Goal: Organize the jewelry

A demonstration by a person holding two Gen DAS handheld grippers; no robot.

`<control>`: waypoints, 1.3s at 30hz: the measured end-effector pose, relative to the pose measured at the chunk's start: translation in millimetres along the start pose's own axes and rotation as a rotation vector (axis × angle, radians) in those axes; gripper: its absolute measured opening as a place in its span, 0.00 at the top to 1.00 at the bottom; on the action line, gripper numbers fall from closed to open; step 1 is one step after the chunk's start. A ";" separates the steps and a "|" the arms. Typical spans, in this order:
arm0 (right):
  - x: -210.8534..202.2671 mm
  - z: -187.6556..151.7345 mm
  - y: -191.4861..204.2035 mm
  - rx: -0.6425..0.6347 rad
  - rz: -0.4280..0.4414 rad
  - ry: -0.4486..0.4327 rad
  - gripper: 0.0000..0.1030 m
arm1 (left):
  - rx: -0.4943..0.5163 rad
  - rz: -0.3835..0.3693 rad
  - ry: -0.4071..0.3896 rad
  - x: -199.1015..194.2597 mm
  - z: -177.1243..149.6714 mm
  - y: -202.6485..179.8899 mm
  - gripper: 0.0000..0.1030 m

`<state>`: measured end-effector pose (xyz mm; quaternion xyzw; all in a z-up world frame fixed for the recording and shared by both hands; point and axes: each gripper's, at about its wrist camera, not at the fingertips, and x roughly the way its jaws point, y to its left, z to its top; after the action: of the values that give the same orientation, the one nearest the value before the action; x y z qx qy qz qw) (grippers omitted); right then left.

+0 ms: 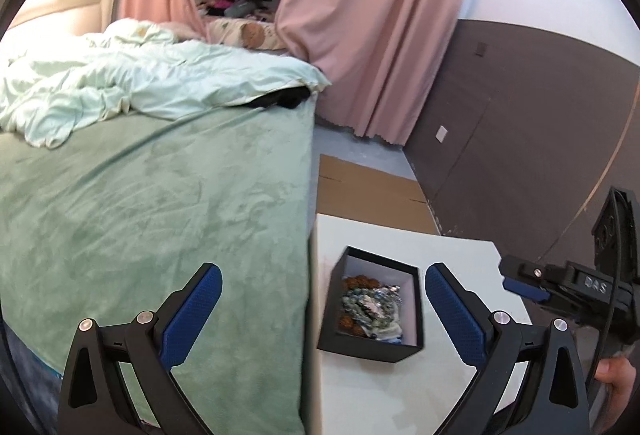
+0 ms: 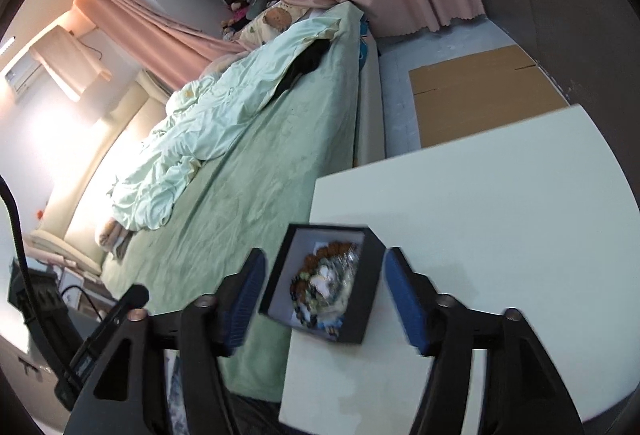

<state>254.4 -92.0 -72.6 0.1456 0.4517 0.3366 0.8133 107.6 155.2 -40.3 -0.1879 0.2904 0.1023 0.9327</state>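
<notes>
A black open box (image 1: 370,345) with a pale lining stands on a white table (image 1: 460,259) beside the bed. It holds a heap of jewelry (image 1: 370,309): brown and green-grey bead strings. My left gripper (image 1: 323,285) is open and empty, above the box's near left side. The right gripper (image 1: 524,289) shows at the right edge of the left wrist view. In the right wrist view the box (image 2: 370,271) with the jewelry (image 2: 326,281) lies between the open fingers of my right gripper (image 2: 324,269), which holds nothing.
A bed with a green sheet (image 1: 160,215) and a crumpled pale duvet (image 1: 140,83) lies left of the table. Flat cardboard (image 1: 368,191) lies on the floor beyond the table. Pink curtains (image 1: 380,35) and a dark wall (image 1: 520,135) stand behind.
</notes>
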 end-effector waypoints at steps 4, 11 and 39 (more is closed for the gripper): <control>-24.7 -17.6 -10.7 0.020 -0.006 -0.035 0.23 | 0.045 -0.025 0.001 -6.6 -3.2 -22.1 0.01; -65.0 -32.8 -22.3 0.031 -0.036 -0.076 0.00 | 0.073 -0.071 -0.032 -27.4 -9.7 -51.9 0.01; -201.3 -113.8 -23.4 -0.081 -0.223 -0.236 0.00 | 0.240 -0.122 -0.089 -131.7 -46.9 -118.5 0.00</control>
<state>95.8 -253.5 -19.6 0.1001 0.3524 0.2427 0.8983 12.8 17.6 35.0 -0.0874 0.2468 0.0182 0.9649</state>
